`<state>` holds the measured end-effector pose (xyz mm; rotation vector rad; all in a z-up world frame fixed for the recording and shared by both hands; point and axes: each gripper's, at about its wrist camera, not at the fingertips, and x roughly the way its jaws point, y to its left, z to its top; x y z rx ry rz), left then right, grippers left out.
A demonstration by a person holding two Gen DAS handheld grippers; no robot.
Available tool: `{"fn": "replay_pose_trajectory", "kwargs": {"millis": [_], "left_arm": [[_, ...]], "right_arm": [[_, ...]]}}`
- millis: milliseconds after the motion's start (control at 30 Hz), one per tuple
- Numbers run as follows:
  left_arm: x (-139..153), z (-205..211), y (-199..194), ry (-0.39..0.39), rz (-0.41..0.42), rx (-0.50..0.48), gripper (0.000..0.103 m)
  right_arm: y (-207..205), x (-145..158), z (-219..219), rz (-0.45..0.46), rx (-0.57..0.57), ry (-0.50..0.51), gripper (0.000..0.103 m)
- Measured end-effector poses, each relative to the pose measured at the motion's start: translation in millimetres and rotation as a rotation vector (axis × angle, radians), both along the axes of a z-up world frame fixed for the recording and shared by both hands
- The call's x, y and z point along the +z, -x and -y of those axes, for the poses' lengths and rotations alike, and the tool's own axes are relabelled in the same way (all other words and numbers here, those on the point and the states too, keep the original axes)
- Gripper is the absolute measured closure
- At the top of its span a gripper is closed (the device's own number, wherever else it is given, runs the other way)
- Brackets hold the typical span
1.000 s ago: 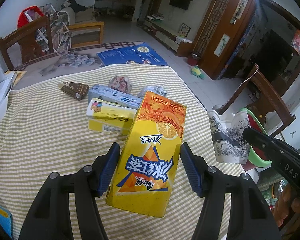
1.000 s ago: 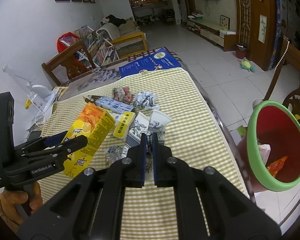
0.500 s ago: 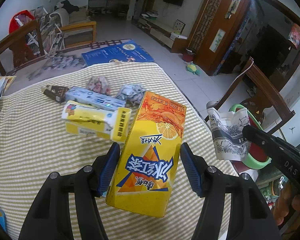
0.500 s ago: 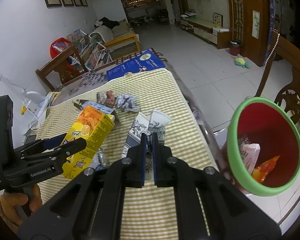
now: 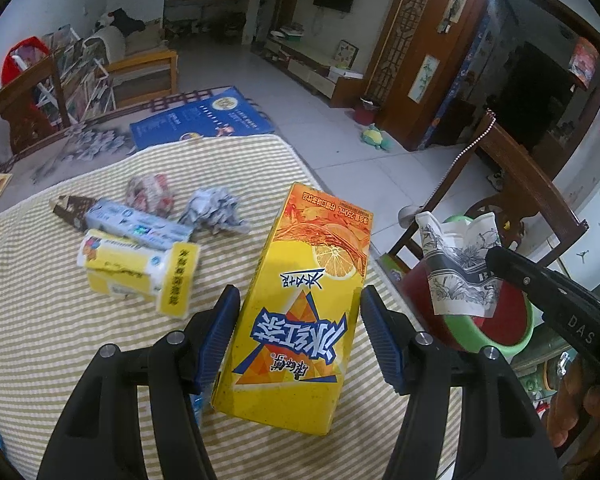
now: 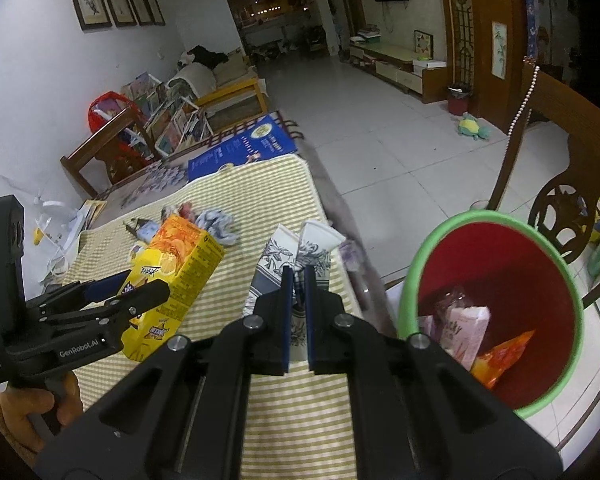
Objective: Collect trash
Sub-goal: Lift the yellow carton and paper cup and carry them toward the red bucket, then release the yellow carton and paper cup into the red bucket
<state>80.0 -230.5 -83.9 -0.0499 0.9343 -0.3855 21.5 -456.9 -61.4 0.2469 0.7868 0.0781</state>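
My left gripper (image 5: 300,300) is shut on a yellow and orange iced tea carton (image 5: 300,320), its blue pads pressing both long sides, above the striped tablecloth (image 5: 40,320). In the right wrist view the same left gripper (image 6: 148,282) holds the carton (image 6: 180,256) at left. A flattened paper cup (image 6: 314,246) with a black floral print sticks out of my right gripper (image 6: 297,276), which is shut on it near the table's right edge. The cup (image 5: 456,276) hangs in front of a red bin with a green rim (image 6: 440,236), which has several wrappers inside.
On the cloth lie a yellow box (image 5: 136,268), a blue-grey box (image 5: 136,228), a crumpled grey paper (image 5: 214,212), a crumpled wrapper (image 5: 150,194) and a brown wrapper (image 5: 74,208). A wooden chair (image 5: 540,196) stands behind the bin (image 5: 496,336).
Both grippers have moved right along the table toward the bin, each keeping its item. The bin now looms larger in both views.
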Motion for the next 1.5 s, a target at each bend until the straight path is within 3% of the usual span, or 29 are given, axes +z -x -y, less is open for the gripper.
{"fn": "replay_pose_trajectory", "kwargs": {"millis": [467, 933, 1400, 1433, 1467, 1500], "left_arm": [[1, 93, -5, -0.017, -0.002, -0.103, 0.043], [-10, 203, -2, -0.027, -0.030, -0.307, 0.043], [-20, 241, -4, -0.015, -0.076, -0.410, 0.042], [-21, 241, -4, -0.014, -0.080, -0.412, 0.041], [-21, 240, -5, -0.014, -0.080, -0.406, 0.032], [-21, 238, -6, -0.010, -0.080, -0.400, 0.029]], "right_arm": [[18, -8, 96, -0.001, -0.132, -0.024, 0.097], [57, -23, 192, -0.037, -0.356, -0.041, 0.097], [64, -29, 207, -0.057, -0.401, -0.047, 0.096], [64, -29, 206, -0.060, -0.402, -0.047, 0.085], [65, -28, 206, -0.053, -0.412, -0.047, 0.067], [66, -27, 205, -0.040, -0.425, -0.047, 0.062]]}}
